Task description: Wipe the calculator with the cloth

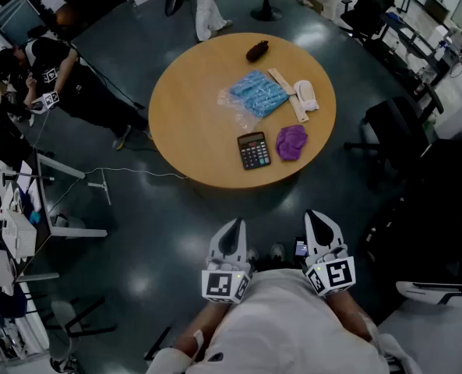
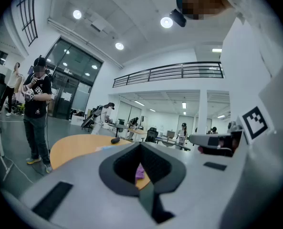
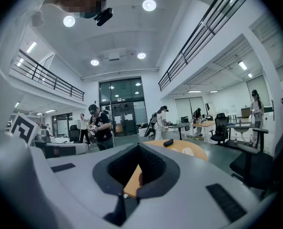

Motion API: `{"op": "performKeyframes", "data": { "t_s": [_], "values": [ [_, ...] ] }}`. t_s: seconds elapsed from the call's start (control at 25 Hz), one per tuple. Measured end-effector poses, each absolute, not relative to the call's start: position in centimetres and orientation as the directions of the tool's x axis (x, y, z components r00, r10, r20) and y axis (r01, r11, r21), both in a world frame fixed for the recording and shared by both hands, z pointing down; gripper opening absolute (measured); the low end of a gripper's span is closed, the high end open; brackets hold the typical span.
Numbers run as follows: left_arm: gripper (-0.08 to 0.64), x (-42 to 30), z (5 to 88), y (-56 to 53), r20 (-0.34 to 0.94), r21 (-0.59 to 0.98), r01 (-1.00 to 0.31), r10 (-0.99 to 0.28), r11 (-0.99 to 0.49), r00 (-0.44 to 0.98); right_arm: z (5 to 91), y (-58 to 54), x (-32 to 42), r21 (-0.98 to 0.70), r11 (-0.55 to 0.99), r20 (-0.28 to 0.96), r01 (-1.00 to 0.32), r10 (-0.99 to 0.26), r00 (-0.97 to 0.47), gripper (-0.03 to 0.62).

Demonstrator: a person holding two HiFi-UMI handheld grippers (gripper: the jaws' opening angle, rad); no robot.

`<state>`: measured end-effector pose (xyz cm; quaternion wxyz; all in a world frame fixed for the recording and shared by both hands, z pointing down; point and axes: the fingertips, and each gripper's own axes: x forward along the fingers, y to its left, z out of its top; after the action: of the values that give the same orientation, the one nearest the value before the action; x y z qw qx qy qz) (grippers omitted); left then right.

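A black calculator (image 1: pixel 254 149) lies on the near part of a round wooden table (image 1: pixel 184 123). Right of it sits a crumpled purple cloth (image 1: pixel 291 142), which also peeks between the jaws in the left gripper view (image 2: pixel 140 171). My left gripper (image 1: pixel 232 226) and right gripper (image 1: pixel 318 218) are held close to my body, well short of the table, pointing at it. Both are shut with nothing held. In the right gripper view the table's edge (image 3: pixel 131 182) shows through the jaw gap.
Farther back on the table lie a blue packet in clear wrap (image 1: pixel 257 94), a wooden brush (image 1: pixel 290 94), a white object (image 1: pixel 306 94) and a dark case (image 1: pixel 256 51). A person (image 1: pixel 67 80) stands at the left. Black office chairs (image 1: pixel 394 127) stand at the right, desks at the far left.
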<state>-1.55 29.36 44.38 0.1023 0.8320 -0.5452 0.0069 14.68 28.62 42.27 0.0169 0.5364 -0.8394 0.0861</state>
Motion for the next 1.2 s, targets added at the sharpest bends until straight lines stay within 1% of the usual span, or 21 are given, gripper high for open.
{"op": "performKeyframes", "data": {
  "t_s": [0.36, 0.68, 0.96, 1.2],
  "values": [
    [0.008, -1.8, 44.7, 29.0, 0.127, 0.173, -0.914, -0.912, -0.366, 0.389, 42.3, 28.3, 14.9, -0.121, 0.412, 0.116, -0.903, -0.898, -0.425, 0.015],
    [0.008, -1.7, 45.5, 28.6, 0.149, 0.172, -0.919, -0.913, -0.356, 0.381, 42.1, 28.1, 15.6, -0.158, 0.417, 0.09, -0.895, -0.896, -0.434, 0.015],
    [0.008, -1.6, 48.1, 28.7, 0.174, 0.192, -0.926, -0.917, -0.325, 0.358, 44.2, 27.0, 16.6, -0.156, 0.455, 0.127, -0.877, -0.871, -0.475, 0.015],
    [0.008, -1.8, 49.0, 25.2, 0.192, 0.197, -0.924, -0.911, -0.329, 0.365, 44.5, 22.6, 16.4, -0.144, 0.471, 0.134, -0.87, -0.862, -0.488, 0.015]
  ]
}}
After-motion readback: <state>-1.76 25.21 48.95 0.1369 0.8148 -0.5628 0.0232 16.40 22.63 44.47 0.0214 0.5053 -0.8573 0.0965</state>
